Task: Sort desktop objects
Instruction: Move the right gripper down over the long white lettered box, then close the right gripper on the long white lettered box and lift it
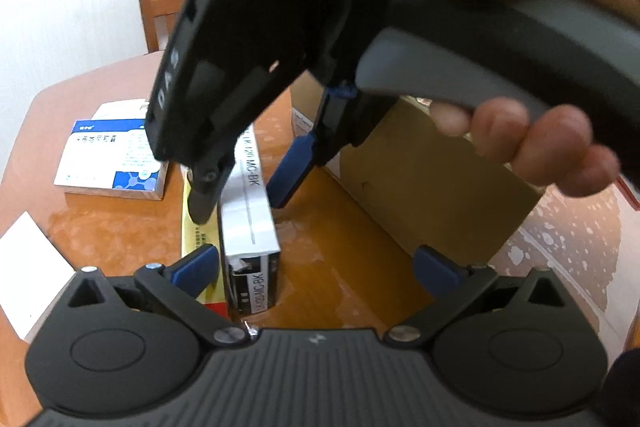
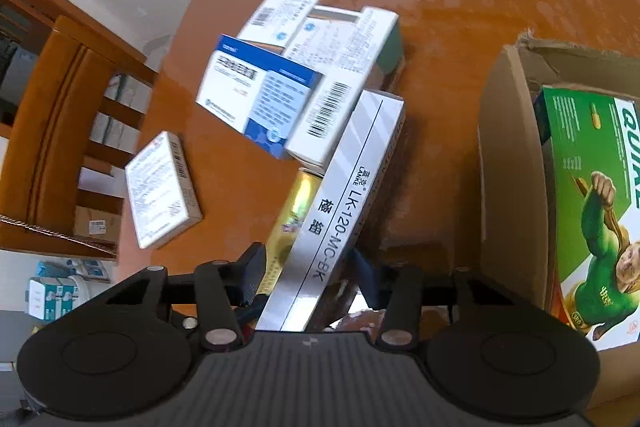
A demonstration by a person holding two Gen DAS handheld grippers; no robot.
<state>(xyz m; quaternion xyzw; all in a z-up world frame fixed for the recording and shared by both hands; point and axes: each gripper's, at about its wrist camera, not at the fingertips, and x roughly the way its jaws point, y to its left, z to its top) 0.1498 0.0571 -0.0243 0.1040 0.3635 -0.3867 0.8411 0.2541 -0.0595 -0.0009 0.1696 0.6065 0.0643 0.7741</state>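
While the long LK-120 box (image 2: 344, 195) runs lengthwise between the right gripper (image 2: 310, 273) fingers — apart, straddling it — the left gripper (image 1: 316, 267) waits spread beside it.

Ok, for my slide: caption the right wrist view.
Right tool straddles the LK-120-MC-BK box beside a cardboard carton holding a green box.

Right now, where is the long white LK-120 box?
The white box lies on the table between the right gripper fingers, propped on a yellow box, left of the cardboard carton.
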